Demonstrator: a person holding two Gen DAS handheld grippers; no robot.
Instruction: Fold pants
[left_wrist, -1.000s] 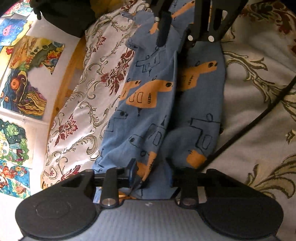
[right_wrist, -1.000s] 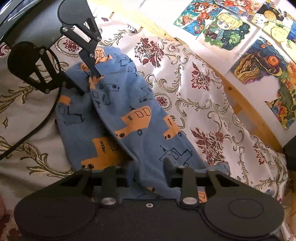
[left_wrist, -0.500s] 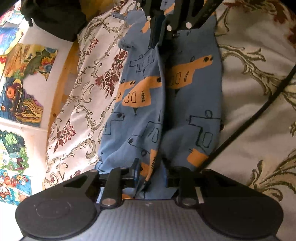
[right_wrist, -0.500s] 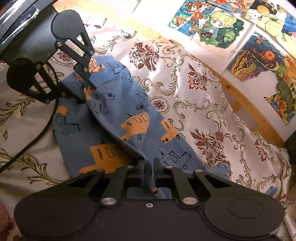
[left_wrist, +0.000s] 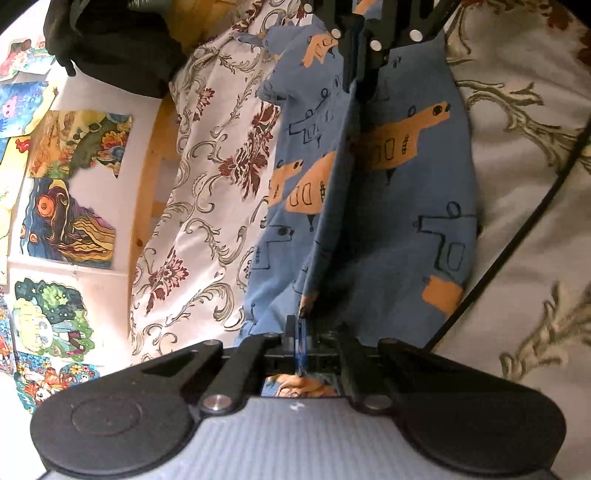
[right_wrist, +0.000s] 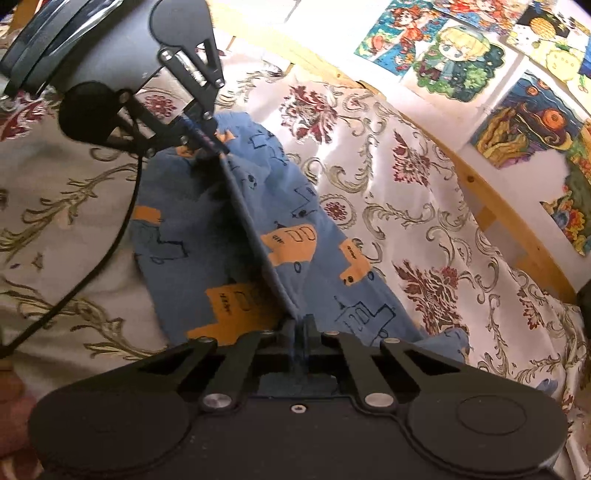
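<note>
While both grippers pinch one raised edge, the notes run left to right.
Wall: drawings (left_wrist: 70, 225) taped at far left of the left wrist view, wooden rail beside them.
Bedspread: floral cloth (left_wrist: 207, 192), the surface under everything.
Pants: blue, orange print (left_wrist: 399, 229), lying centre frame on the bedspread; one fabric edge lifted into a taut ridge between the two tools.
Left gripper: bottom centre (left_wrist: 299, 336), fingers pressed together on the near end of that ridge.
Right gripper: top centre (left_wrist: 360, 77), likewise clamped on the far end; its own view confirms it (right_wrist: 300, 328).
Cable: black (left_wrist: 524, 236), crossing right of the pants.
Progress: lengthwise fold looks begun, not laid down; carrying the edge across, flattening, and cross folds appear left.
</note>
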